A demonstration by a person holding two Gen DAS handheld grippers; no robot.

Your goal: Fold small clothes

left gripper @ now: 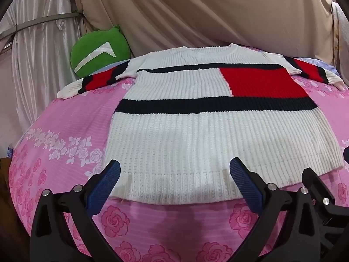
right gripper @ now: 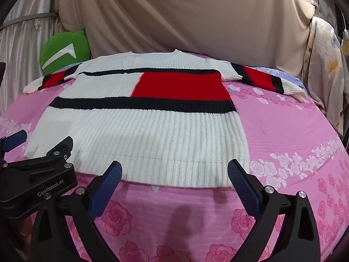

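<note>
Sweater (left gripper: 207, 131), a small ribbed knit in white with black bands and a red block, lies flat and face up on the bed (left gripper: 65, 120), over a pink rose-print sheet, neck away from the cameras and hem nearest them. Spread out this way, with both striped sleeves stretched sideways, it looks prepared for a first fold; no fold shows yet.

At the far left a green cushion (left gripper: 98, 50) leans against the draped curtain (left gripper: 196, 11) behind the bed, just beyond the left sleeve (left gripper: 96, 80). Next comes the left gripper (left gripper: 174, 170), fingers wide apart and holding nothing, poised at the hem toward the sweater's left corner. Beside it sits the right gripper (right gripper: 174, 170), likewise spread and empty, aimed at the hem nearer the right corner. Their side-by-side stance suggests each is meant to take one end of the hem, though neither blue pad clearly presses the knit.

The left wrist view shows more of the cushion and the pale sheet hung at the left edge. The right wrist view alone shows the left gripper's body from outside, low over the hem, plus the right sleeve (right gripper: 268, 80) out to its cuff and a floral cloth (right gripper: 322, 65) hanging at the right.
</note>
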